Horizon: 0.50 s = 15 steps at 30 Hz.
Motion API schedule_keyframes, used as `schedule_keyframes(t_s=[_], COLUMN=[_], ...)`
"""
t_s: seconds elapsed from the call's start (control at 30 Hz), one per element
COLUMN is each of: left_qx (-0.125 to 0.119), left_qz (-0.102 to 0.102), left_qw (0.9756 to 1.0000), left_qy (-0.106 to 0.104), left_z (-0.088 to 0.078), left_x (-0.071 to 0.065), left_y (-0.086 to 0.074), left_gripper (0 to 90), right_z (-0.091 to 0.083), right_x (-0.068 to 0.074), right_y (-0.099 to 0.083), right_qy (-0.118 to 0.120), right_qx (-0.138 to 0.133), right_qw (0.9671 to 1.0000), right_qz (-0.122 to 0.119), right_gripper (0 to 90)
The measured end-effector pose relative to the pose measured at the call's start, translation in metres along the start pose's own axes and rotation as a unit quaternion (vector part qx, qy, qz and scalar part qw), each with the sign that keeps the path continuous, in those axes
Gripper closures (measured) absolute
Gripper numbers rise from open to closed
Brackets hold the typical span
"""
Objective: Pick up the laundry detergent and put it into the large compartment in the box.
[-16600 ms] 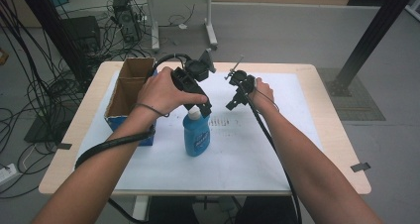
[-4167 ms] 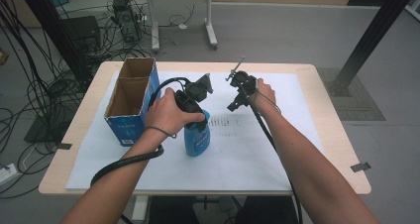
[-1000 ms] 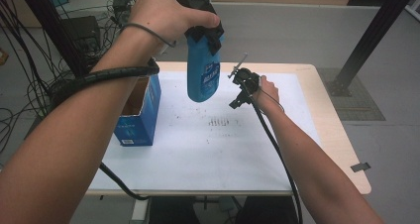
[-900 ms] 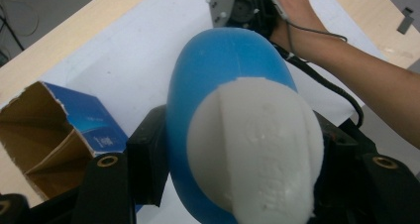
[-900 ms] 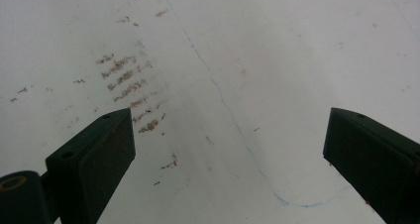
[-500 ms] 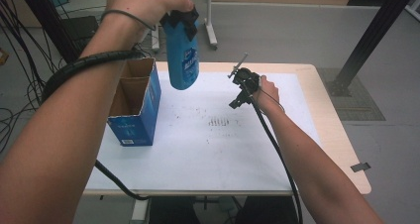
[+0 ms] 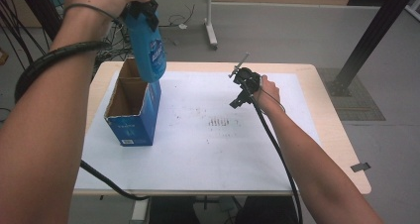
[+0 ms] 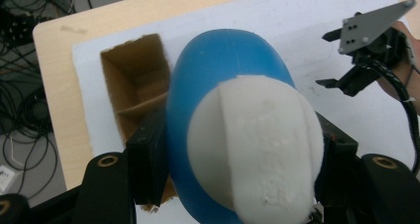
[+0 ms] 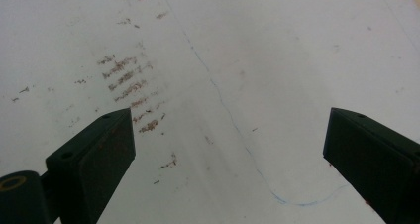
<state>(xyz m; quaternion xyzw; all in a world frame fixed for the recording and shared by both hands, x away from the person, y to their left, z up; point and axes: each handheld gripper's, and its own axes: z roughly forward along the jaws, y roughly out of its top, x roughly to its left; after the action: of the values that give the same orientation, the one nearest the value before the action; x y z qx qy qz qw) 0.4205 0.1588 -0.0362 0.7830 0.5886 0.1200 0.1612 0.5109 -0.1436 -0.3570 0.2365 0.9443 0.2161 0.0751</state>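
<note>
The left gripper [image 7: 143, 8] pinches a glossy blue plastic bottle with a white rounded cap [image 7: 150, 49] by its neck, holding it upright in the air over the open blue cardboard box with a brown inside [image 7: 133, 107], which stands near the table's left edge on the white paper sheet [image 7: 208, 149]. The right gripper [image 9: 228, 149], jaws spread wide and empty, hovers over the sheet near the table's far edge
</note>
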Motion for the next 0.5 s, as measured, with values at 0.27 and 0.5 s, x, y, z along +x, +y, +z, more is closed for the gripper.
schedule_keyframes(t_s=[0.27, 0.5], left_qx=[-0.006, -0.004], left_qz=[-0.049, -0.072], left_qw=[0.9985, 0.9967], left_qy=[0.024, 0.037], left_z=[-0.002, -0.004], left_x=[0.031, 0.050], left_y=[-0.008, -0.013], left_gripper=[37.8, 37.8], right_z=[-0.001, -0.004], right_x=[0.001, 0.000], right_y=[0.000, -0.001], right_qy=[-0.001, -0.004], right_qx=[-0.002, -0.004], right_qw=[1.0000, 1.0000], right_qz=[0.000, 0.000], right_gripper=[5.3, 5.3])
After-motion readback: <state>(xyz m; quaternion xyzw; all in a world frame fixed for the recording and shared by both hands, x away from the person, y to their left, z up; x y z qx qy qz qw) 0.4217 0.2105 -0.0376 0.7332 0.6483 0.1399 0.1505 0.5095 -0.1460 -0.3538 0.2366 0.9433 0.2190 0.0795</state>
